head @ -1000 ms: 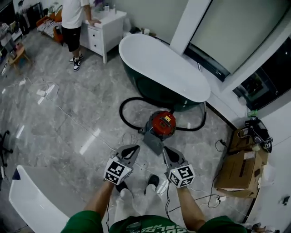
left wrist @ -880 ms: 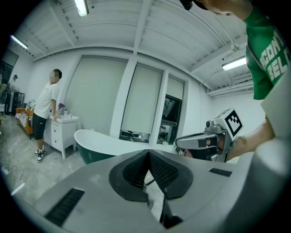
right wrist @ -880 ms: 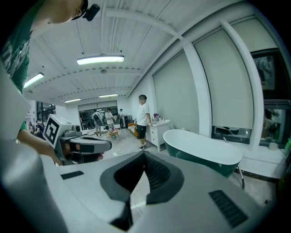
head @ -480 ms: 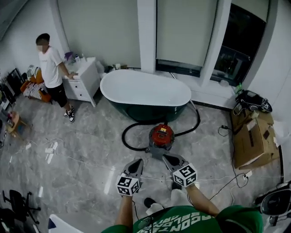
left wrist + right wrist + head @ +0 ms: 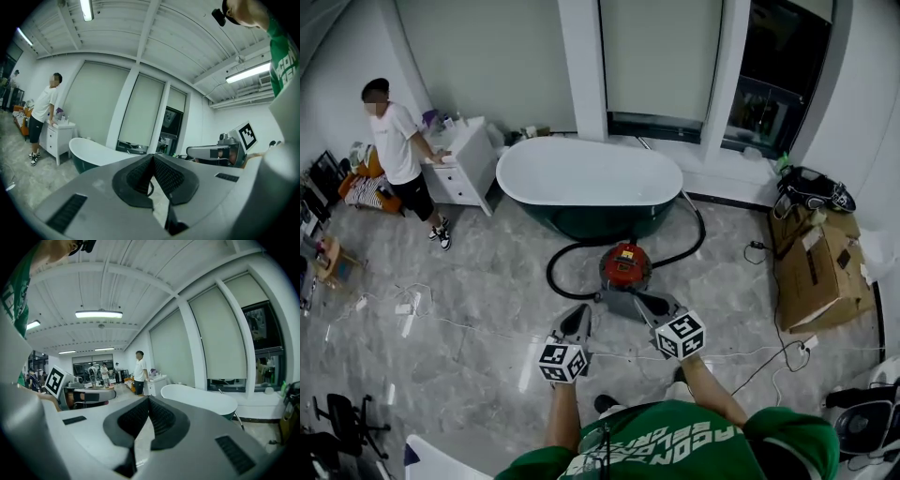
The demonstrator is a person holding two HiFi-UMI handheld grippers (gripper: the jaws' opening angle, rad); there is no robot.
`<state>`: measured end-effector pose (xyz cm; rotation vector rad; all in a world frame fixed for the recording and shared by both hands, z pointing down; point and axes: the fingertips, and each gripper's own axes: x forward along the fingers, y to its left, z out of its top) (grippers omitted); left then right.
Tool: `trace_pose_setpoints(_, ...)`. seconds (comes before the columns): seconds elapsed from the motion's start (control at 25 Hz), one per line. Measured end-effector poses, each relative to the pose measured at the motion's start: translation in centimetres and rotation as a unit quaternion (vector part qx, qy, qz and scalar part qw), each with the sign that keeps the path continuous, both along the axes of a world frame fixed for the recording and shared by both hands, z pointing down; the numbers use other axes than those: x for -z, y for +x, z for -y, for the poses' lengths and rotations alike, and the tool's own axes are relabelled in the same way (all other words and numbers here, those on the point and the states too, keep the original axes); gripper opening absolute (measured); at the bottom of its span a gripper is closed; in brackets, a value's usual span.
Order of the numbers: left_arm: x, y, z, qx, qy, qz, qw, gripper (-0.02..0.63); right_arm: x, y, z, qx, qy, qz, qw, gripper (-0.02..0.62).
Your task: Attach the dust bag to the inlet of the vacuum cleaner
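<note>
The red vacuum cleaner point(image 5: 624, 264) stands on the marble floor in front of the bathtub, its black hose point(image 5: 555, 272) looping round it. A flat grey piece point(image 5: 619, 302), possibly the dust bag, lies against its near side. My left gripper point(image 5: 578, 320) hovers to the left of that piece, jaws shut with nothing between them point(image 5: 152, 161). My right gripper point(image 5: 651, 307) hangs over the piece's right edge, also shut and empty point(image 5: 149, 404). Both gripper views look level across the room, so the vacuum is hidden in them.
A white and dark green bathtub point(image 5: 581, 178) sits behind the vacuum. A person point(image 5: 394, 150) stands by a white cabinet point(image 5: 467, 161) at the left. Cardboard boxes point(image 5: 820, 272) and a black bag point(image 5: 814, 192) are at the right. Thin cables point(image 5: 422, 314) trail over the floor.
The head view has swung round and lifted, so more of the room and windows shows. Both grippers stay shut and close to the vacuum's near side.
</note>
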<state>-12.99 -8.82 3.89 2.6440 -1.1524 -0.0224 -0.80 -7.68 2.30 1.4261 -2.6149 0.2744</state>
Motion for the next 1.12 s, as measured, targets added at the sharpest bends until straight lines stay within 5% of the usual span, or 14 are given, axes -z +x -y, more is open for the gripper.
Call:
trace_pose_setpoints(0.68, 1.7, 13.6, 2.9, -0.005, -0.019, 0.013, 0.9997, 0.005, 1.6, 12.1, 4.1, 0.026, -0.002, -0.007, 1.000, 0.008)
trace_pose_setpoints(1.12, 1.4, 16.8, 3.0, -0.020, -0.021, 0.033, 0.9990, 0.004, 1.5, 14.9, 4.4, 0.013, -0.004, -0.002, 1.000, 0.008)
